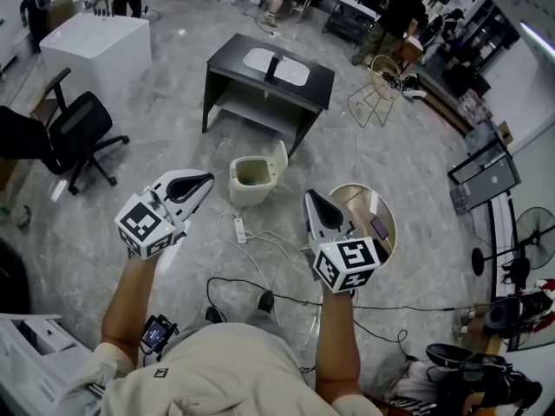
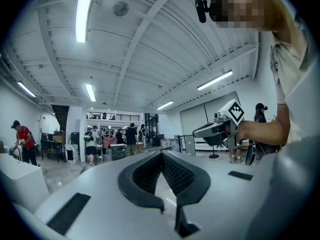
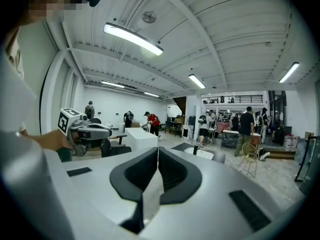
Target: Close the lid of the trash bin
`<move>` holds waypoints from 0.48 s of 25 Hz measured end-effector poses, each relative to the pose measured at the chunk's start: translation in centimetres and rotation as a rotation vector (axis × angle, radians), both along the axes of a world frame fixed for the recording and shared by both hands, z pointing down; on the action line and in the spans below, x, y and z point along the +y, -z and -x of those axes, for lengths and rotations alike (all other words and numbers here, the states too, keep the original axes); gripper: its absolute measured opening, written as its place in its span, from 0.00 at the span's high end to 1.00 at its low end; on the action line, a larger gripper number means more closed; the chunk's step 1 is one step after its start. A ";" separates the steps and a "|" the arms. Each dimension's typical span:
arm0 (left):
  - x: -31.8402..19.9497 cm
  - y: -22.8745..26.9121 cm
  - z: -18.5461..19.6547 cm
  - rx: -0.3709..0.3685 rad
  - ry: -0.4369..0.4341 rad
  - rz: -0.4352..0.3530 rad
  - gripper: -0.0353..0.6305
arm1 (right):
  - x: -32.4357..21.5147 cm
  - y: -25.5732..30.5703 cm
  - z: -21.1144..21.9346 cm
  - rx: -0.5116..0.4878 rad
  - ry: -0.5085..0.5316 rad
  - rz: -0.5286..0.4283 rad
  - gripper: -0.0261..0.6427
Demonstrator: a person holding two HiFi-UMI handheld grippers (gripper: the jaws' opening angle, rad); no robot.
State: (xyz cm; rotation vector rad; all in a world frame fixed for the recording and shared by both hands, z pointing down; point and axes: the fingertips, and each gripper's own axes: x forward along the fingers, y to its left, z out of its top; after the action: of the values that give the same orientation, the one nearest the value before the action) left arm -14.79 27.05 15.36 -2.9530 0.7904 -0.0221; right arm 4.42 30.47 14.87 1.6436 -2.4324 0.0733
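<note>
Your left gripper (image 1: pixel 201 180) is clenched: in the left gripper view the dark pads meet at the tip (image 2: pixel 161 154) with nothing between them; your right gripper (image 1: pixel 312 196) is the same, jaws pressed together and empty in the right gripper view (image 3: pixel 157 151); you hold both up in the air at about the same height, well apart, each one visible in the other's view; trash bin (image 1: pixel 247 196) sits on the floor (image 1: pixel 165 120) ahead of you, between the two grippers in the head view and beyond their tips; it's cream-coloured, just in front of the black desk (image 1: pixel 260 81); its lid (image 1: pixel 279 159) stands tipped up at the bin's right side, so the bin is open and you can see inside; neither gripper touches bin or lid; white power strip (image 1: pixel 241 230) with its cable lies on the floor near the bin on your side; round panel (image 1: pixel 368 211) lies behind your right gripper; office chair (image 1: pixel 82 128) stands off to your left
</note>
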 end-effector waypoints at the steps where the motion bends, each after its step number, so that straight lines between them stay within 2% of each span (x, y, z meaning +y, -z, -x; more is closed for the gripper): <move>1: -0.2 -0.1 0.4 -0.001 0.009 0.002 0.92 | -0.5 -0.1 0.4 -0.002 0.010 0.003 0.92; 12: -2.4 0.1 4.8 -0.031 0.152 -0.002 0.92 | -6.3 -0.7 4.6 -0.033 0.158 0.005 0.92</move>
State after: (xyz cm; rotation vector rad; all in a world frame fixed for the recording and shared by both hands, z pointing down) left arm -19.58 24.69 15.27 -2.8762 1.0071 -0.0759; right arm -0.20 24.21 15.56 1.4526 -2.5746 0.0826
